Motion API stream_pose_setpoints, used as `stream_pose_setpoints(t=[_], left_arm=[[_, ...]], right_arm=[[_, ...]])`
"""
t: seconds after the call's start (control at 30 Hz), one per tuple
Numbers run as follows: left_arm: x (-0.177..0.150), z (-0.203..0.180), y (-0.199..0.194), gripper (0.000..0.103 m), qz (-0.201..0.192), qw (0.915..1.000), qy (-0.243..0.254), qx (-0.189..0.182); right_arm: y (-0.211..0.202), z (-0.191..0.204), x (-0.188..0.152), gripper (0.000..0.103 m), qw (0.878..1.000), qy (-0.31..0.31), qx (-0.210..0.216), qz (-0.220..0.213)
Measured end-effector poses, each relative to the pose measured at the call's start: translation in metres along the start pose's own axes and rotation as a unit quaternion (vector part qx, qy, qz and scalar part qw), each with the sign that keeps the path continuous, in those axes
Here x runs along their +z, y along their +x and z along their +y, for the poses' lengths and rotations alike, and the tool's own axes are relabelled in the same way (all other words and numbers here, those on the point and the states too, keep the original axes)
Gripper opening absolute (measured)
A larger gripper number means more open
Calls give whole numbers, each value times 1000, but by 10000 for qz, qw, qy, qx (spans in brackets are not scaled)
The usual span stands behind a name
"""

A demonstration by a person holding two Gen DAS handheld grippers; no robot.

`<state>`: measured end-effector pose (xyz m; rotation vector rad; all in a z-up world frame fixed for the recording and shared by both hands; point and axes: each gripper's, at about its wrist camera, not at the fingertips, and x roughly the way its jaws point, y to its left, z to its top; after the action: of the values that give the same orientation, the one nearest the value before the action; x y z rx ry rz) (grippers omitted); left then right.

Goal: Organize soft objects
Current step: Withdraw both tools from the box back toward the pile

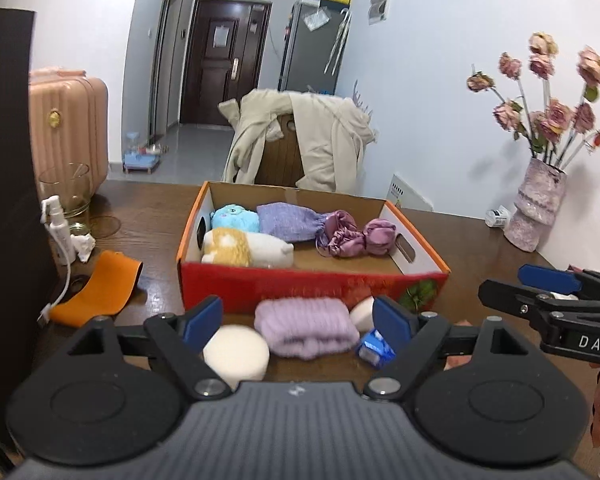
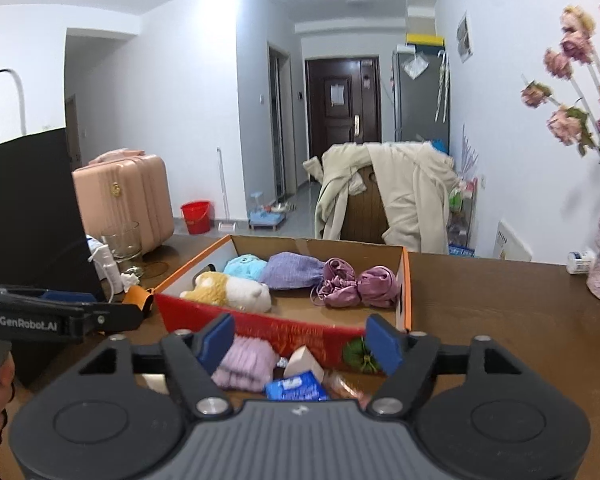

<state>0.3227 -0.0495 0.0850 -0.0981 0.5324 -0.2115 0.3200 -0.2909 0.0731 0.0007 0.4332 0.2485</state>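
1. Nearest the left gripper (image 1: 298,322), wide open and empty: a white round sponge (image 1: 236,354) by the left pad, a lilac knitted roll (image 1: 306,332) centred between the pads, a blue tissue pack (image 1: 374,350) by the right pad. All lying on the table (image 1: 148,216), in front of the box.
2. Right gripper (image 2: 300,342) likewise spread wide, holding nothing, hovering above the same cluster; white wedge sponge (image 2: 302,362) just behind the tissue pack there.
3. Best taken one item per gripper: lilac roll for the left, probably, since already bracketed. Come straight down, pads either side of the roll's width, then close gently — soft knit, likely to compress and sag.
4. Keep the right gripper off the roll; the wedge sponge or tissue pack looks like its natural target. Risk of the two tools colliding, being so close together.
5. Beyond, the red cardboard box (image 1: 312,282): plush dog (image 1: 244,248), blue plush (image 1: 234,218), purple pouch (image 1: 288,222) and satin bags (image 1: 354,234) filling the back and left.
6. Lift clear of the near wall, then drop into the bare floor at front right.
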Motion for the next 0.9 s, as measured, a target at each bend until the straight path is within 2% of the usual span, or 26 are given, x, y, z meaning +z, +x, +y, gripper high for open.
stream_pose_setpoints(t=[0.23, 0.37, 0.53, 0.77, 0.9], left_arm=[[-51, -10, -40, 93, -304, 9993, 169, 99], [-73, -13, -57, 99, -388, 9987, 243, 216], [-97, -17, -71, 103, -386, 9985, 323, 221], [-113, -21, -76, 103, -323, 9982, 422, 285], [-114, -23, -78, 103, -322, 9980, 450, 299]], right_arm=[[-38, 16, -48, 77, 9993, -150, -298, -185], [-58, 30, -70, 88, 9978, -392, -426, -326], [-82, 40, -95, 89, 9968, -313, -556, -485], [-90, 40, -118, 89, 9981, -118, -578, -183], [-94, 40, -121, 89, 9980, -97, -596, -207]])
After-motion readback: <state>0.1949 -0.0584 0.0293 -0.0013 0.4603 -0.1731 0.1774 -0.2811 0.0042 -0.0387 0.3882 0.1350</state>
